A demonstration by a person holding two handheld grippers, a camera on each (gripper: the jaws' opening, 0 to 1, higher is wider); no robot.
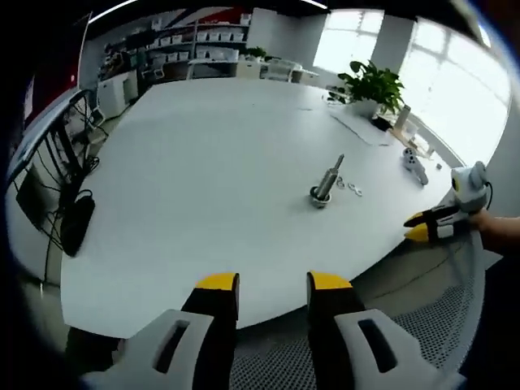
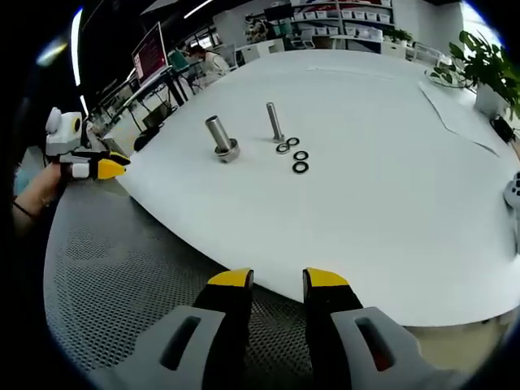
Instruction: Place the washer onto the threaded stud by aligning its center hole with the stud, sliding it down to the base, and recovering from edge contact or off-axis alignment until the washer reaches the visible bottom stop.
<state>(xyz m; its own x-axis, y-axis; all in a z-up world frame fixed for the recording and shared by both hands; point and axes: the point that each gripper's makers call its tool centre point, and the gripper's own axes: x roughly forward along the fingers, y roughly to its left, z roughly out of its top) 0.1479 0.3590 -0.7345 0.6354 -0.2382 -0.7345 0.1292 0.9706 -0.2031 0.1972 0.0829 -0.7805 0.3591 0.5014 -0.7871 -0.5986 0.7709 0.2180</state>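
Both hand-held grippers, left [image 1: 272,283] and right [image 2: 279,279], hover empty with jaws apart off the desk [image 2: 390,211] edge; washers [image 2: 300,166] lie beside the threaded stud [image 2: 275,122]. Pinching one by its rim should keep its hole clear.

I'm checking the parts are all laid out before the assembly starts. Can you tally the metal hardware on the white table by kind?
Counted in the right gripper view:
Washers: 4, lying flat and loose on the table
Slim upright stud: 1
Thicker stud with a wide base: 1
Total: 6 pieces

No washer is on either stud yet, and both tongs are empty.
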